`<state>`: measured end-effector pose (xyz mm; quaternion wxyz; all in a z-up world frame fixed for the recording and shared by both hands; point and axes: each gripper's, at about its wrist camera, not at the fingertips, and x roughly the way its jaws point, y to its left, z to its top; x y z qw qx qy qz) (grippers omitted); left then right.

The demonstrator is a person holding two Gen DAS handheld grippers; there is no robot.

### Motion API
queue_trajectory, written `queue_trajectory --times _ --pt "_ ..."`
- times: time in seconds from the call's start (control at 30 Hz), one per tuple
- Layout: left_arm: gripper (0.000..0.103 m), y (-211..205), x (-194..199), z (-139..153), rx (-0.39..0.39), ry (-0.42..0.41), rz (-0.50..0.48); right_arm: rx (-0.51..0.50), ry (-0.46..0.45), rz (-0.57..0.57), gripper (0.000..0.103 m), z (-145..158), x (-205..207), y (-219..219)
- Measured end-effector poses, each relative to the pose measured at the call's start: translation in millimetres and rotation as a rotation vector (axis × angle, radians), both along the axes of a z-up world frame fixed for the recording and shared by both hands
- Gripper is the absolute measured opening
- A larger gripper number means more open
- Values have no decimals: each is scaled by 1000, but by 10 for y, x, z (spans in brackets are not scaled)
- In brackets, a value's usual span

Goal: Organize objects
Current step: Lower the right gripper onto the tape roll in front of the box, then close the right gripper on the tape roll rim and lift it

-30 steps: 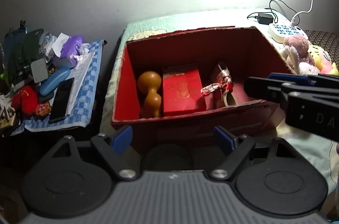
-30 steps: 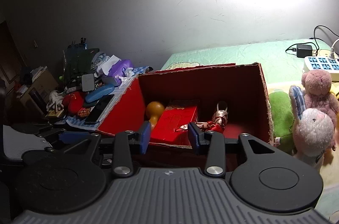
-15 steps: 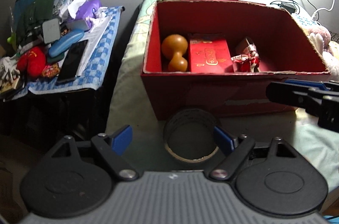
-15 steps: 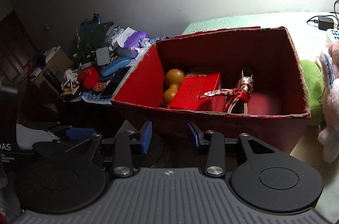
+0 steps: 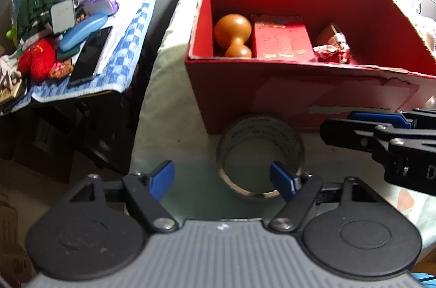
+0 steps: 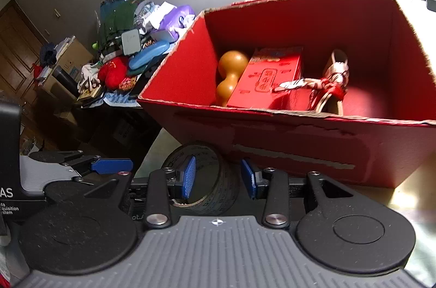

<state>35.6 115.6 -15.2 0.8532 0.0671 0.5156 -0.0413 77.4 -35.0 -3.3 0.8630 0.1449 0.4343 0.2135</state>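
Left gripper (image 5: 222, 180) fingers apart, just been closing, right pad inside rim of grey printed tape roll (image 5: 260, 155), no squeeze visible. Right gripper (image 6: 219, 177) fingers part-open astride roll wall, grip unclear. Roll stands on pale green bed (image 5: 174, 121) against red cardboard box (image 5: 313, 102) holding orange wooden gourd (image 5: 234, 35).

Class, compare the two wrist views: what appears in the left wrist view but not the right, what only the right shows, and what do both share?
Only the left: the black phone on the checked cloth.
Only the right: the wooden door and a cardboard carton.
Both: the red box, gourd, red packet, tape roll and both grippers, left just narrowed, right astride the roll.
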Motion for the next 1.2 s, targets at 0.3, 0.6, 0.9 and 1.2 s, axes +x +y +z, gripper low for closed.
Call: queue_trajectory --times 0.3,0.6,0.9,1.2 --pt "66 65 109 -172 -31 58 6 12 96 3 41 -158 155 102" --pt "52 111 197 -327 -44 84 -1 3 171 16 41 -319 302 194" --pt "40 129 290 -436 -78 121 -9 -29 243 19 24 -472 421 234" --pt "28 -2 287 -434 -76 129 -56 -29 229 14 20 -468 369 157"
